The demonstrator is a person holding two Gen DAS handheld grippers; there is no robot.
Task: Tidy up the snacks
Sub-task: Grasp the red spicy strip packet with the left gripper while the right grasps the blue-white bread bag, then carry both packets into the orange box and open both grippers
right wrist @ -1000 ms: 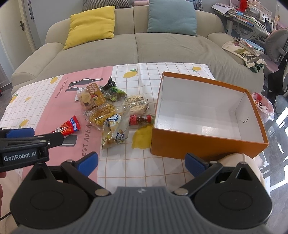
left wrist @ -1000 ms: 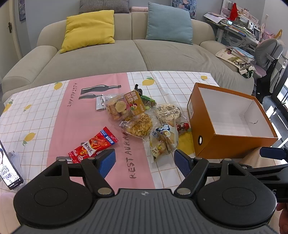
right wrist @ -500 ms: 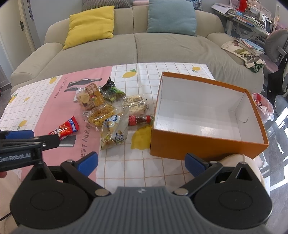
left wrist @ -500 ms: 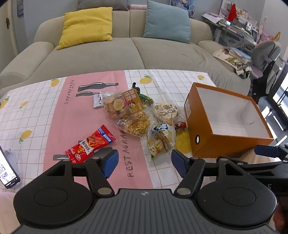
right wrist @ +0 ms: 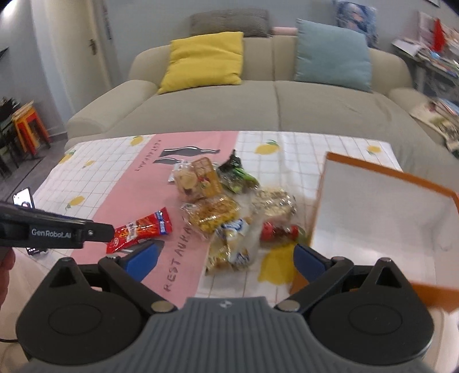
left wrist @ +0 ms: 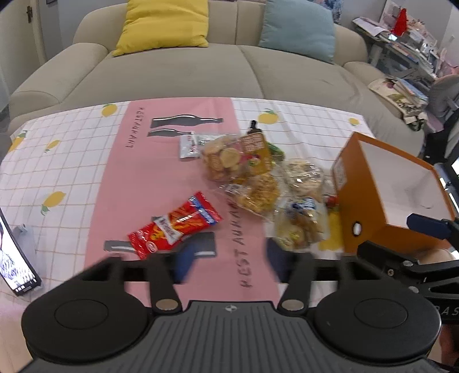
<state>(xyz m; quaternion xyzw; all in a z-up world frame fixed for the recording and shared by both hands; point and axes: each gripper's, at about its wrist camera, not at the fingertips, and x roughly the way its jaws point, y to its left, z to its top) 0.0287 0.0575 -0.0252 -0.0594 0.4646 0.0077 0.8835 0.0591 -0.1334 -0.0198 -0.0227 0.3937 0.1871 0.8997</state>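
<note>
A pile of snack packets lies mid-table: a red packet (left wrist: 175,226), an orange biscuit bag (left wrist: 238,156), a yellow cracker pack (left wrist: 256,193), a blue-and-white bread bag (left wrist: 301,226), a rice-cake pack (left wrist: 304,176), a green packet (right wrist: 238,175) and a small red one (right wrist: 278,231). An empty orange box (left wrist: 370,200) with a white inside stands to their right. My left gripper (left wrist: 228,259) is open and empty just short of the red packet. My right gripper (right wrist: 225,256) is open and empty over the bread bag (right wrist: 233,244), beside the box (right wrist: 373,212).
A phone (left wrist: 13,258) lies at the table's left edge. A small white sachet (left wrist: 188,146) lies behind the pile. A beige sofa (left wrist: 229,71) with a yellow cushion (left wrist: 163,25) and a blue cushion (left wrist: 298,28) stands behind the table. Cluttered shelves (left wrist: 401,43) are at the right.
Both grippers have moved forward and left toward the snack pile. The right wrist view has swung left, so the box now sits at its right edge. Both stay open.
</note>
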